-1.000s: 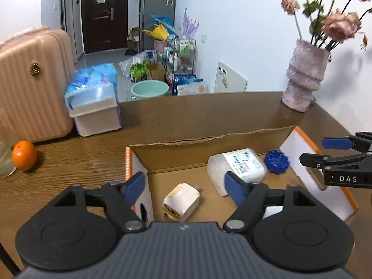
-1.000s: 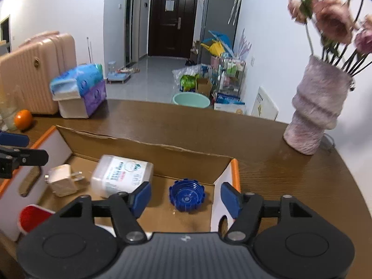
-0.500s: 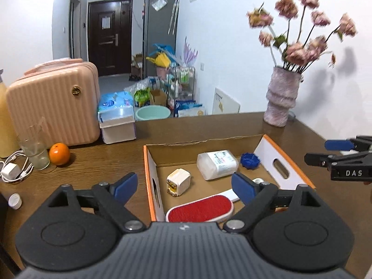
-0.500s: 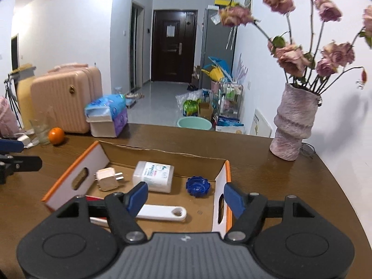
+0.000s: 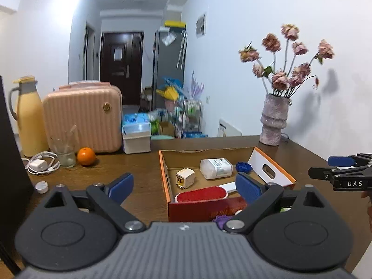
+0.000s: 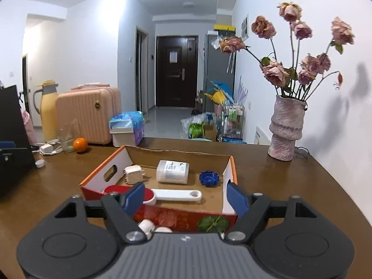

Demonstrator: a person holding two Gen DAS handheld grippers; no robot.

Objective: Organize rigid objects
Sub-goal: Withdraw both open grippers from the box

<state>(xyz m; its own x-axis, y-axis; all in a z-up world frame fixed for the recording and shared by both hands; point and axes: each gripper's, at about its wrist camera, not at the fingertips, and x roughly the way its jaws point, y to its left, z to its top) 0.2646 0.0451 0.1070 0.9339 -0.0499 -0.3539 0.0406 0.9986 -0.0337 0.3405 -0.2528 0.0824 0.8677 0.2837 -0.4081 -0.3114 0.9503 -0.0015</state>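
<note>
An open cardboard box [image 5: 272, 169] [image 6: 104, 172] with orange rims stands on the wooden table. In it lie a white plug adapter [image 5: 184, 177] [image 6: 133, 174], a white bottle on its side [image 5: 216, 167] [image 6: 172, 171], a blue cap [image 5: 243, 167] [image 6: 209, 178] and a red lint brush with a white handle [image 5: 201, 193] [image 6: 176, 195]. My left gripper [image 5: 183, 187] is open and empty, held back in front of the box. My right gripper [image 6: 186, 197] is open and empty, also before the box; it shows at the right edge of the left wrist view [image 5: 341, 172].
A vase of dried roses [image 6: 287, 130] stands at the table's far right. On the left are a pink case [image 5: 83, 118], a tissue pack [image 5: 136, 134], an orange [image 5: 86, 156], a glass [image 5: 65, 153], a charger with cable [image 5: 38, 164], a small cap [image 5: 41, 187] and a yellow jug [image 5: 28, 118].
Both grippers have drawn back and up from over the box, so the whole box and more of the table show. Both stay open and empty.
</note>
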